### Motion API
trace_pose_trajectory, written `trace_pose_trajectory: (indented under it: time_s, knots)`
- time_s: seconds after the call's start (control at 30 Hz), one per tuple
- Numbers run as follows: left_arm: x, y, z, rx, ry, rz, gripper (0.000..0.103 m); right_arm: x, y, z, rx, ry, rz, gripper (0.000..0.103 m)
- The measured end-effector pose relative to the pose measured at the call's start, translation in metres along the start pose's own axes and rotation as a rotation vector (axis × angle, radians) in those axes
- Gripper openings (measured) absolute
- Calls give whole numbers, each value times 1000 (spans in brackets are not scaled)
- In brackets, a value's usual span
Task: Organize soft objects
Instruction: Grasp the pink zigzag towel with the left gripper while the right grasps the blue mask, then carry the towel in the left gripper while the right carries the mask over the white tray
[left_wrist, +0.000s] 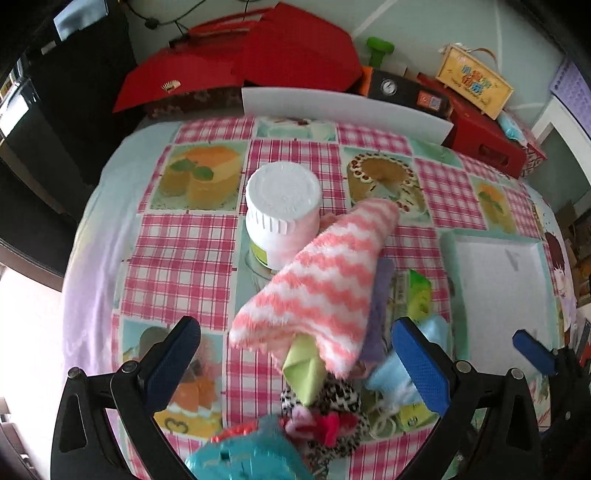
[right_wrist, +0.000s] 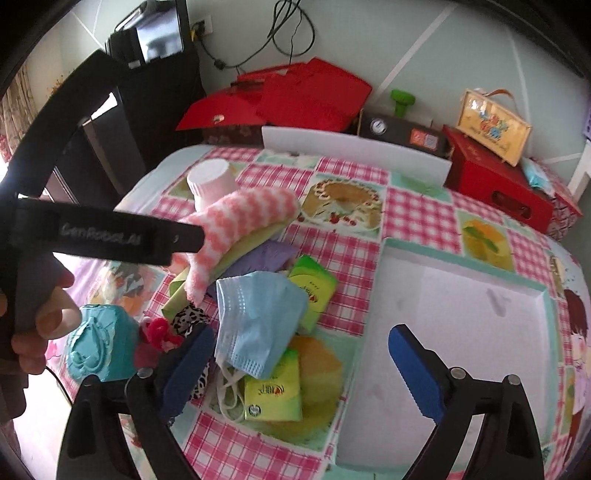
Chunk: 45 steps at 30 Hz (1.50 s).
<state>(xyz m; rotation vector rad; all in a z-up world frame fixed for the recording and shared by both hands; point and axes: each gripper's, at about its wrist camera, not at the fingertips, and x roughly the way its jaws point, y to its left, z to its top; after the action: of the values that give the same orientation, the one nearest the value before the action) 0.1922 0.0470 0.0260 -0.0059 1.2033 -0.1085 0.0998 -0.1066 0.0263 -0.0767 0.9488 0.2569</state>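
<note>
A pile of soft things lies on the checked tablecloth. On top is a pink-and-white fluffy cloth (left_wrist: 317, 288) (right_wrist: 240, 221), over a green cloth (left_wrist: 303, 369) and a purple cloth (left_wrist: 380, 295) (right_wrist: 266, 254). A blue face mask (right_wrist: 255, 317) (left_wrist: 391, 373), green tissue packs (right_wrist: 273, 391) and a leopard-print piece (left_wrist: 325, 406) lie beside them. My left gripper (left_wrist: 299, 358) is open, its fingers either side of the pile. My right gripper (right_wrist: 303, 369) is open over the mask and tissue packs. Neither holds anything.
A white tray (right_wrist: 461, 332) (left_wrist: 498, 295) lies right of the pile. A white-capped jar (left_wrist: 280, 218) (right_wrist: 212, 184) stands behind the cloth. A teal box (right_wrist: 98, 347) sits at the pile's left. Red boxes (right_wrist: 495, 184) and a white board (right_wrist: 354, 151) line the far edge.
</note>
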Motion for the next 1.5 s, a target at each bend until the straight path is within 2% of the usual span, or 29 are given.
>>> trace_pose_trajectory:
  time_s: [0.37,0.43,0.57,0.63,0.7,0.8,0.97,1.03,1.13,1.2,1.5]
  knots:
    - [32,6,13,-27,24,-27,101,53,2,0,34,104,43,87]
    - [35,4,13,-21,22,-37,92,58,4,0,36,112,51,83]
    - [37,4,13,-28,25,-56,80,63,9,2,27,108,66,78]
    - [35,5,12,-28,15,-64,70,62,11,3,22,99,73,70]
    - [33,6,11,-29,5,-79,65,62,14,3,14,92,82,67]
    - [27,7,10,-32,-15,-94,51,61,18,3,0,77,95,54]
    - [20,10,8,-45,-37,-121,37,62,21,2,-5,79,110,44]
    - [18,12,7,-50,-50,-129,25,60,22,2,-11,73,107,38]
    - [12,15,6,-67,-77,-139,20,57,21,2,-10,69,120,36]
    - [6,16,5,-76,-101,-139,16,55,20,2,-10,63,121,31]
    - [-23,18,-3,-125,-213,-156,13,43,8,1,38,14,131,21]
